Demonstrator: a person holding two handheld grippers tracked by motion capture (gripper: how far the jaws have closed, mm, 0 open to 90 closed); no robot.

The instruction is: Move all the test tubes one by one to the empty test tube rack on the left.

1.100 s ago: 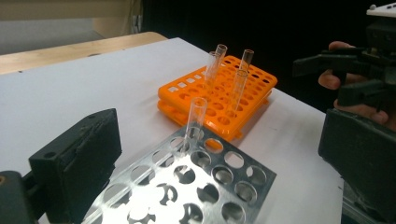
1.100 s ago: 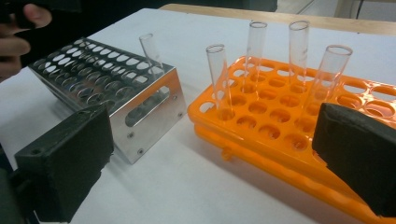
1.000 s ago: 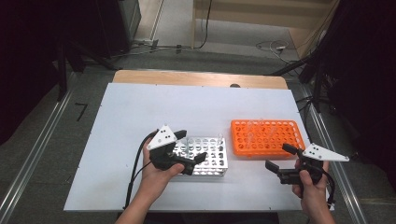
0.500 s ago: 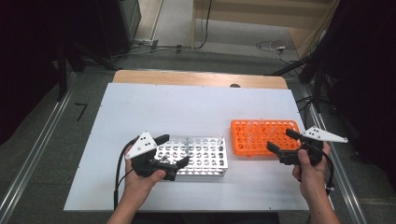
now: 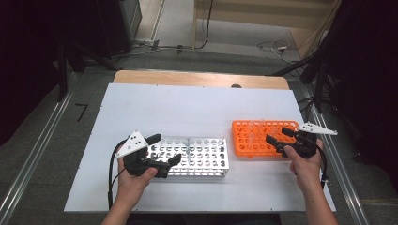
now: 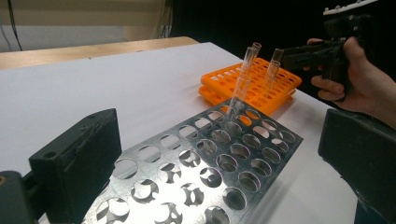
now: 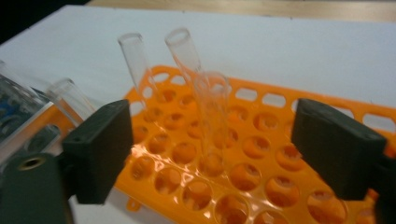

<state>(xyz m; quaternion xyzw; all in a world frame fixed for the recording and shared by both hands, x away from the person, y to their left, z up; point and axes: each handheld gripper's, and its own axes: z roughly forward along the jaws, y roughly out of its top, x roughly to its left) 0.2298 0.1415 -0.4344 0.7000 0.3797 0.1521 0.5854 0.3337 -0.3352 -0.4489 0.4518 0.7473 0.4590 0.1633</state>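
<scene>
A silver metal tube rack (image 5: 197,157) lies at the table's front middle, with one clear tube (image 6: 243,79) leaning in its far end. Right of it sits an orange rack (image 5: 256,138) that holds several clear tubes. My left gripper (image 5: 165,149) hovers open over the silver rack's left end, the rack (image 6: 187,163) lying below its wide jaws. My right gripper (image 5: 278,136) reaches over the orange rack's right part. Its jaws have just been closing. A clear tube (image 7: 212,116) stands between them in the orange rack (image 7: 280,100), touching neither pad. Two more tubes (image 7: 137,65) lean behind it.
The white table top (image 5: 187,108) stretches bare behind both racks. A wooden strip (image 5: 197,78) runs along its far edge. Metal rails flank the table left and right, and dark equipment and cables stand beyond.
My right gripper has moved forward from the table's front edge to over the orange rack. My left gripper has slid left along the silver rack.
</scene>
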